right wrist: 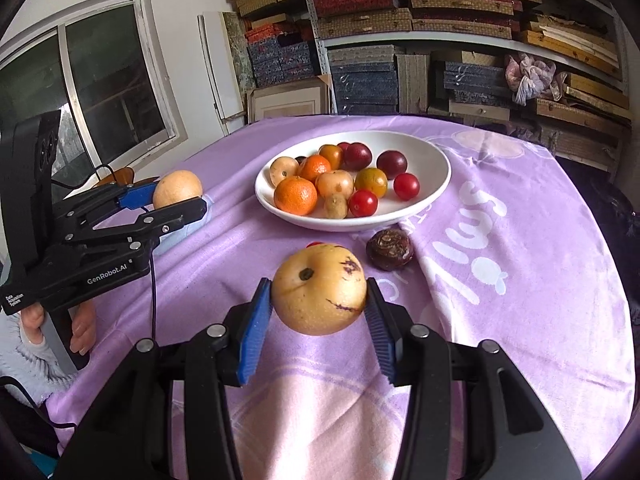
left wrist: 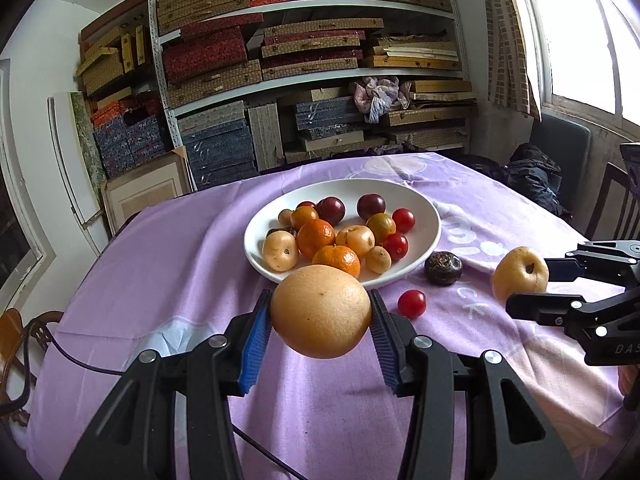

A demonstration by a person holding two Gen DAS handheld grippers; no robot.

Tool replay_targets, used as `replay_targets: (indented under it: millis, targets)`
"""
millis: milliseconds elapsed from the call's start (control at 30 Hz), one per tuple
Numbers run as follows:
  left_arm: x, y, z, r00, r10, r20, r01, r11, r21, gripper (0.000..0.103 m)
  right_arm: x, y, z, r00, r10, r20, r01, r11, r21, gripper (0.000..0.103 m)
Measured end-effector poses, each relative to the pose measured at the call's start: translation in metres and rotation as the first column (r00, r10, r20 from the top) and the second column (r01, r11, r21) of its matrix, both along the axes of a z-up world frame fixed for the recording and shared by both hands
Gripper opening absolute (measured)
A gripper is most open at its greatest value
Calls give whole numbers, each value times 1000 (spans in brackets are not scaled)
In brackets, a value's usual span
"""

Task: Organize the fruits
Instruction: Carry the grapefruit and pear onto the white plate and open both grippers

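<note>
With your left gripper clamped on the pale orange at lower centre and your right gripper clamped on the blemished pear, carry each to the white bowl above and lower them gently, one at a time.

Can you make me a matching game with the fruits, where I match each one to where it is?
Things:
1. big orange-yellow fruit
2. yellow pear with dark marks
3. dark wrinkly fruit
4. two bright mandarins

Places:
A. lying on the purple cloth beside the bowl
B. in the white bowl
C. held in the left gripper
D. held in the right gripper

Pairs: 1-C, 2-D, 3-A, 4-B
</note>
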State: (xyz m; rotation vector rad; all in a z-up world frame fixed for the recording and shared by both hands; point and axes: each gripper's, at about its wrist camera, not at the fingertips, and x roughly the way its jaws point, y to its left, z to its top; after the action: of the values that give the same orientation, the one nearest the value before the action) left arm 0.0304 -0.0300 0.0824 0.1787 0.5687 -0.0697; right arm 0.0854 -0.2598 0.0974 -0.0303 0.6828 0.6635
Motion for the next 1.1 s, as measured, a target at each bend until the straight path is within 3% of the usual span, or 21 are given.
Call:
replay_targets:
  millis: [267, 400, 733, 1100]
  targets:
    - [61, 37, 64, 998, 59, 6, -59, 997, -48, 48, 21, -11, 96, 980, -45, 193, 38, 998, 40, 45]
    - [104, 43, 78, 996, 93, -8, -93, 993, -66, 48, 48, -3, 115, 976, -47, 212, 40, 998, 40, 45]
    - [203, 36, 20, 977, 102, -186, -124, 986, -112, 48, 140, 63, 38, 999, -1, 43, 3, 999, -40, 45]
    - [244, 48, -20, 959, 117, -259, -149, 983, -106, 48, 189, 102, -11, 999, 46, 13, -44, 992, -120, 45]
